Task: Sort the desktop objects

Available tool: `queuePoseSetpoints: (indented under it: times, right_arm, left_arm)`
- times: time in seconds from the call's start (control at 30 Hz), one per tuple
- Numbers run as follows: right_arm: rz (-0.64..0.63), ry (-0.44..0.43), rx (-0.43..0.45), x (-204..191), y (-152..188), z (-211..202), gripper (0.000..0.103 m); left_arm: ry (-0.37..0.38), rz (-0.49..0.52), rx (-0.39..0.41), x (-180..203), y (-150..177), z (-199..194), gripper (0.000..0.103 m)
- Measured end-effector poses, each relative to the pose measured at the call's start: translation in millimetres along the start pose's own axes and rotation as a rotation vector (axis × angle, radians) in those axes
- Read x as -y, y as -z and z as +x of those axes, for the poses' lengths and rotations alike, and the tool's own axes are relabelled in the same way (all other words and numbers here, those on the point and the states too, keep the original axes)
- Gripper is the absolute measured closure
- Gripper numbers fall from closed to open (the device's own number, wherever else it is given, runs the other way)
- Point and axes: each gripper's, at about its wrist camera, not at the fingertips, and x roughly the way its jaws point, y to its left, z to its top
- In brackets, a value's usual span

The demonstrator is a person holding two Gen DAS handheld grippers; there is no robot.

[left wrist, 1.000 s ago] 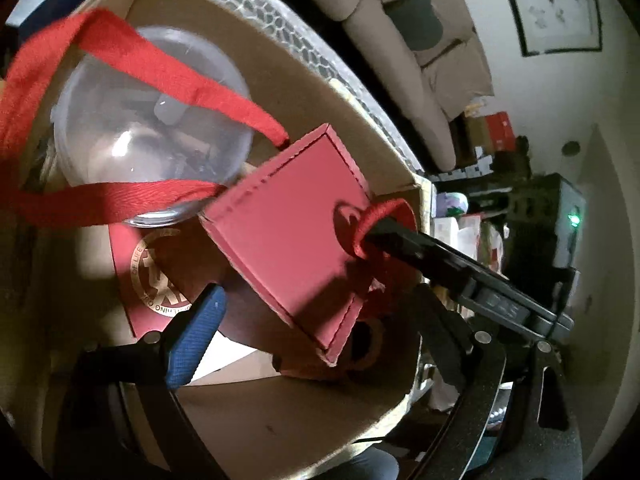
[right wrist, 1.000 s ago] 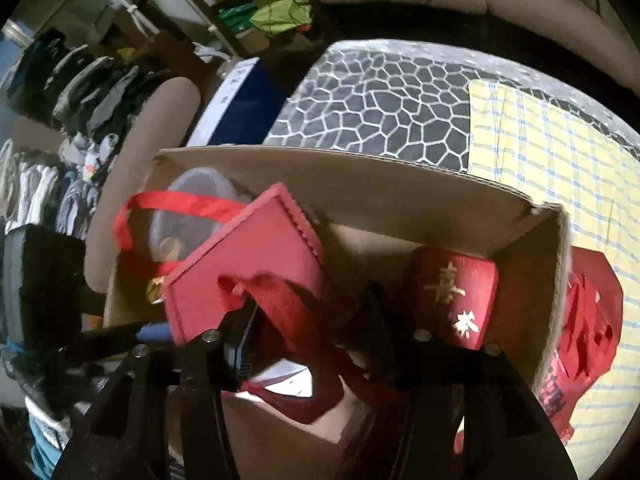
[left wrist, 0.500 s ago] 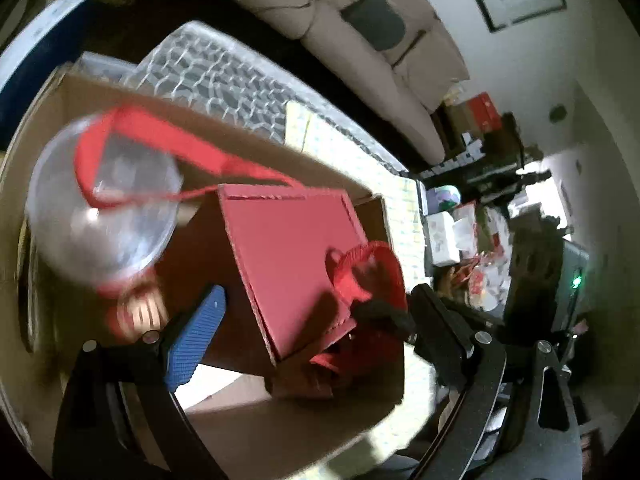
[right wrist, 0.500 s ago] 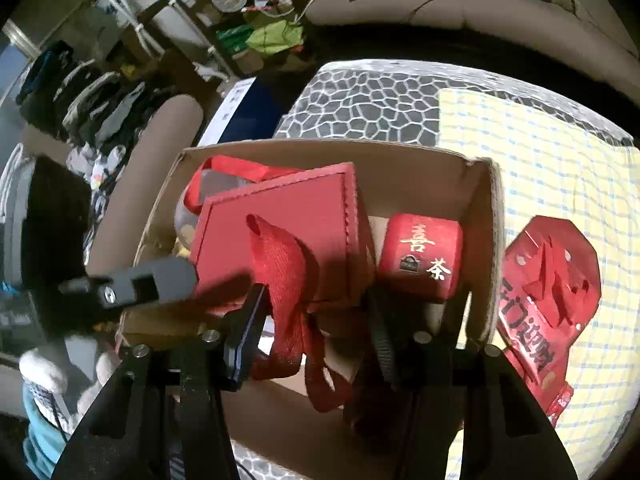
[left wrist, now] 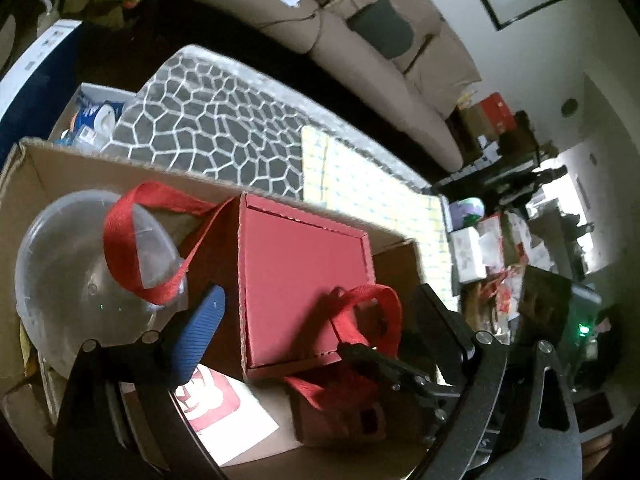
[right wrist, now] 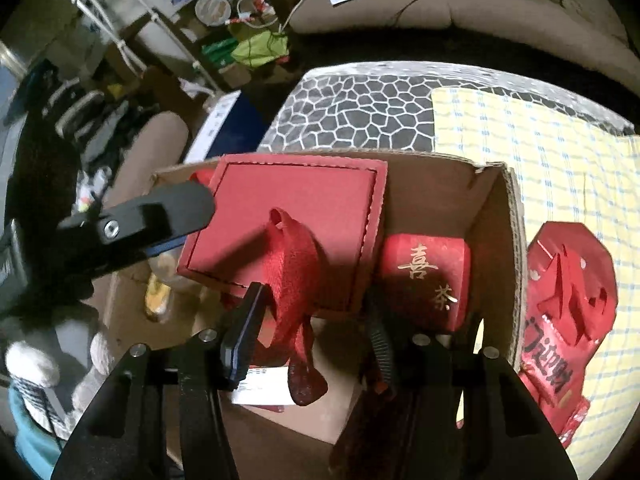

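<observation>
Now the red box (left wrist: pixel 304 280) has tipped flatter into the carton (right wrist: pixel 496 216); left claw (left wrist: pixel 316 332) wide, empty; right claw (right wrist: pixel 316 332) half-open around its ribbon (right wrist: pixel 296 276).

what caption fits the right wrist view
Right tongs astride a red box's ribbon handle inside a cardboard box.

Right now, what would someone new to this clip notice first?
The red box with ribbon handles, sitting in the cardboard carton, draws the eye. Right of it in the carton is a small red tin with gold characters; left of it lies a clear plastic bowl. Outside the carton, a red paper decoration lies on the checked cloth.
</observation>
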Motion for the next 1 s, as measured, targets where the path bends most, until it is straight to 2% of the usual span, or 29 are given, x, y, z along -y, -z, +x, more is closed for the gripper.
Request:
queuePoseSetpoints:
  times: [0.13, 0.3, 0.5, 0.57, 0.7, 0.77, 0.87, 0.9, 0.93, 1.0]
  right_arm:
    - [-0.003, 0.031, -0.036, -1, 2, 15, 0.05]
    - [0.007, 0.054, -0.031, -2, 3, 16, 0.049]
    - [-0.013, 0.098, 0.024, -3, 6, -12, 0.033]
    - [-0.007, 0.087, 0.038, -3, 8, -24, 0.033]
    - [-0.001, 0.005, 0.04, -11, 16, -45, 0.03]
    - [-0.019, -0.018, 0.026, -20, 22, -51, 0.03]
    - [-0.066, -0.051, -0.075, -40, 32, -38, 0.03]
    - [-0.085, -0.039, -0.111, -46, 35, -30, 0.033]
    - [-0.107, -0.007, -0.146, -54, 39, -19, 0.04]
    - [-0.105, 0.01, -0.168, -59, 43, -8, 0.048]
  left_arm:
    - [-0.033, 0.014, -0.025, -5, 4, 10, 0.01]
    - [0.051, -0.006, -0.031, -8, 3, -6, 0.01]
    - [0.063, 0.011, 0.007, -7, 8, -50, 0.009]
    - [0.063, 0.003, -0.004, -11, 14, -60, 0.009]
    - [0.083, -0.001, -0.007, -15, 31, -84, 0.007]
    - [0.096, -0.005, 0.002, -16, 40, -95, 0.004]
    - [0.119, -0.027, 0.017, -22, 50, -111, 0.003]
    - [0.124, -0.035, 0.021, -25, 54, -115, 0.003]
    - [0.122, -0.04, 0.02, -27, 57, -117, 0.003]
    - [0.114, -0.045, 0.013, -30, 61, -120, 0.003]
